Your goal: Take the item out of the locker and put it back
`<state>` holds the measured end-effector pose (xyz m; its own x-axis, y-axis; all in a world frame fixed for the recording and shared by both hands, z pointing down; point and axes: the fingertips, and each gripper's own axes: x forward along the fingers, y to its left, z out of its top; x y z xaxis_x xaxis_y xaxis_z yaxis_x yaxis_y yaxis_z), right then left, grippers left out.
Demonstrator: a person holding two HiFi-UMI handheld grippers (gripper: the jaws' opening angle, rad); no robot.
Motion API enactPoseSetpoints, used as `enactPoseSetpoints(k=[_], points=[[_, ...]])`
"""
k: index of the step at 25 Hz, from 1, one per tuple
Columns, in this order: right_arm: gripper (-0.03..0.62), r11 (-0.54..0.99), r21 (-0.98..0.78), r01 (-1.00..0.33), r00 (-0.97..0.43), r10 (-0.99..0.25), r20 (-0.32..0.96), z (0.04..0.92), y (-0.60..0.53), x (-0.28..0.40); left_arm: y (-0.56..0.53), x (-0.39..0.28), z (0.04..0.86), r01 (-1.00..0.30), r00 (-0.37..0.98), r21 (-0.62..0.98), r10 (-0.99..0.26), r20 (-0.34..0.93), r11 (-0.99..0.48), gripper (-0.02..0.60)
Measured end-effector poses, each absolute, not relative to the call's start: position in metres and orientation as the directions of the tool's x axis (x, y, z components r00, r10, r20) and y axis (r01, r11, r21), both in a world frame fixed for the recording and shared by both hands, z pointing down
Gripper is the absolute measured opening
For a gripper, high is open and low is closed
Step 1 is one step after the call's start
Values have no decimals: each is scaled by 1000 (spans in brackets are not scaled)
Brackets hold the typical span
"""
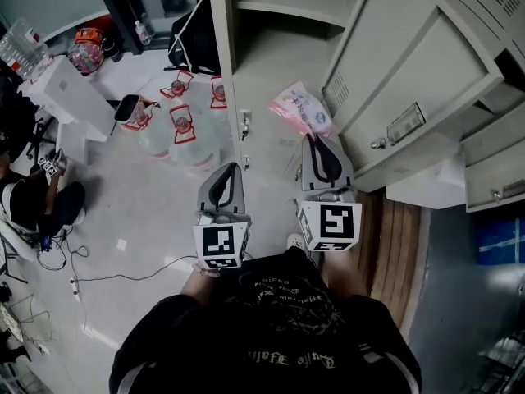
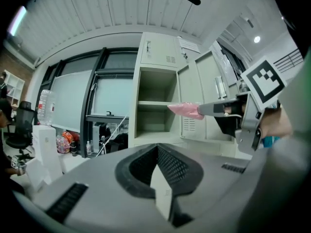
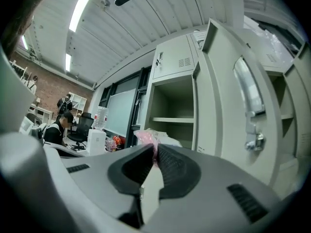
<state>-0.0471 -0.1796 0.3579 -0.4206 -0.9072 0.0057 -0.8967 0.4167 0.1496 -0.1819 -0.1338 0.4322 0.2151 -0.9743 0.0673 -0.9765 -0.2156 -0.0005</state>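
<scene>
At the tips of the right gripper (image 1: 317, 140), the pink packet (image 1: 301, 109) is hanging clamped by one edge, just outside the open locker (image 1: 275, 60). It is looking light, soft and probably slippery, so pinching a flat edge seam is suiting it. Beside it the left gripper (image 1: 229, 169) is idling, jaws together on nothing.

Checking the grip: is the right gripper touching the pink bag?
Touching. The right gripper view shows the right gripper with jaws closed on the pink bag.

The locker (image 1: 279, 64) stands open ahead, roomy beneath its shelf (image 1: 287, 11). Its door (image 1: 402, 80), swung wide, bounds the right; water bottles (image 1: 176, 134) crowd the floor (image 1: 148, 212) at left.
</scene>
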Motion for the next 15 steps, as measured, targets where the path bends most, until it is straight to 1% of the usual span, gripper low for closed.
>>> enactPoseSetpoints(k=[15], points=[[26,437,163,-884,-438,-898,34,365,-279,-74,-163,-209,435,-994,105,0,-991,81,-106,8]])
